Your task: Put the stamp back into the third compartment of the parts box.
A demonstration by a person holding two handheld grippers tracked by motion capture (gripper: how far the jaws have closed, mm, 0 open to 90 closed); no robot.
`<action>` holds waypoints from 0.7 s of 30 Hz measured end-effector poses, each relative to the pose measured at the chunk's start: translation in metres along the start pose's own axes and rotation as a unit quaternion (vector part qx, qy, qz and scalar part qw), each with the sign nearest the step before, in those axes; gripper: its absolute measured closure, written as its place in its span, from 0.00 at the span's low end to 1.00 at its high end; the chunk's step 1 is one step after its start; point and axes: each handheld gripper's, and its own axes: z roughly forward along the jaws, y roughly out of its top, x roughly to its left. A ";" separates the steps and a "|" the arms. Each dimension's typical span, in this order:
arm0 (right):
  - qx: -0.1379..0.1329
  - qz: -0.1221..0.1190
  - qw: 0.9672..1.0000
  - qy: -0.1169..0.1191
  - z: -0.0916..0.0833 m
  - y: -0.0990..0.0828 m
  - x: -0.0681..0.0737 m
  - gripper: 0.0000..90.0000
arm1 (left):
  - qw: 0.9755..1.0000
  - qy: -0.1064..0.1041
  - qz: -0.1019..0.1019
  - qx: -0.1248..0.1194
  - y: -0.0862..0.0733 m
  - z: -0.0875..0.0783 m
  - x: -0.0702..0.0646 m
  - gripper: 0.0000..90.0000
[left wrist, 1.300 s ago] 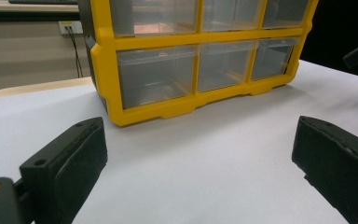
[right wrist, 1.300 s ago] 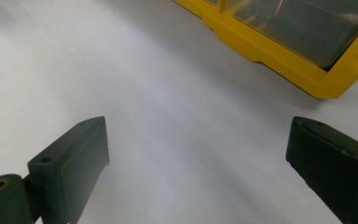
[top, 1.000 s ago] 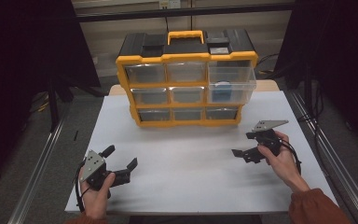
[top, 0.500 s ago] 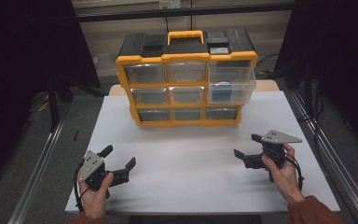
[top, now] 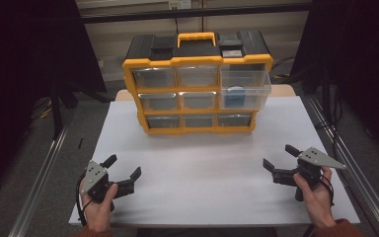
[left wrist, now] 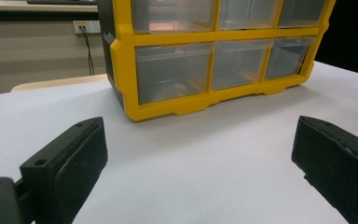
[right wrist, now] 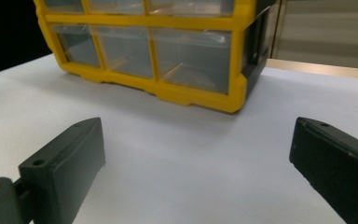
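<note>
- The organizer (top: 197,86), yellow-framed with a black top and yellow handle, stands at the far middle of the white table (top: 212,197), well apart from both grippers.
- Its clear drawers sit in three rows; those at left and middle look empty (contents hard to tell through the plastic).
- The tall drawer (top: 244,89) at upper right stands pulled out and holds a blue thing (top: 235,97).
- Left gripper (top: 123,173), near the table's front left corner: jaws spread wide, holding nothing, with bare table between them.
- Right gripper (top: 280,157), near the front right edge: jaws also wide apart, holding nothing.
</note>
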 end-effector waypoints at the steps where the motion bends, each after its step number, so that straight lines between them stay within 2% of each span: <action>1: -0.003 0.003 1.000 -0.001 -0.003 -0.001 -0.001 0.04 | 1.000 -0.003 -0.001 -0.003 0.000 0.000 0.000 0.04; 3: -0.004 0.005 1.000 -0.011 -0.008 -0.003 -0.002 0.04 | 1.000 -0.005 0.000 0.001 0.000 -0.001 0.000 0.04; 4: -0.003 0.007 1.000 -0.009 -0.011 -0.004 -0.004 0.04 | 1.000 -0.004 -0.005 -0.001 0.000 0.000 -0.001 0.04; 6: -0.007 0.006 1.000 -0.020 -0.016 -0.006 -0.006 0.04 | 1.000 -0.004 0.003 0.008 0.000 0.000 -0.001 0.04; 7: -0.004 0.008 1.000 -0.021 -0.018 -0.007 -0.007 0.04 | 1.000 -0.008 0.004 0.006 0.000 0.000 -0.001 0.04; 8: -0.003 0.012 1.000 -0.023 -0.020 -0.009 -0.008 0.03 | 1.000 -0.009 -0.005 -0.003 0.000 0.000 -0.002 0.04; 9: 0.000 0.012 1.000 -0.028 -0.023 -0.011 -0.009 0.03 | 1.000 -0.013 0.005 0.004 0.001 -0.001 -0.002 0.04; 10: 0.010 0.004 0.999 -0.041 -0.025 -0.017 -0.010 0.03 | 1.000 -0.009 -0.003 -0.003 0.001 0.000 -0.002 0.04; 13: 0.006 0.009 0.999 -0.038 -0.027 -0.017 -0.011 0.03 | 1.000 -0.010 0.002 -0.001 0.001 0.000 -0.002 0.04; 15: 0.003 0.013 0.999 -0.036 -0.028 -0.017 -0.012 0.03 | 1.000 -0.027 0.008 -0.004 0.001 -0.001 0.000 0.03; 17: -0.003 0.019 0.999 -0.030 -0.028 -0.016 -0.011 0.03 | 1.000 -0.018 0.012 -0.004 0.001 0.000 -0.001 0.03; 18: -0.003 0.012 1.000 -0.029 -0.027 -0.015 -0.010 0.03 | 1.000 -0.026 0.007 -0.005 0.001 0.002 0.000 0.03; 19: -0.005 0.010 1.000 -0.026 -0.026 -0.015 -0.009 0.03 | 1.000 -0.019 0.006 -0.001 0.000 0.002 0.000 0.03; 21: -0.006 0.011 1.000 -0.023 -0.025 -0.015 -0.009 0.03 | 1.000 -0.022 0.004 -0.001 0.001 0.003 0.001 0.03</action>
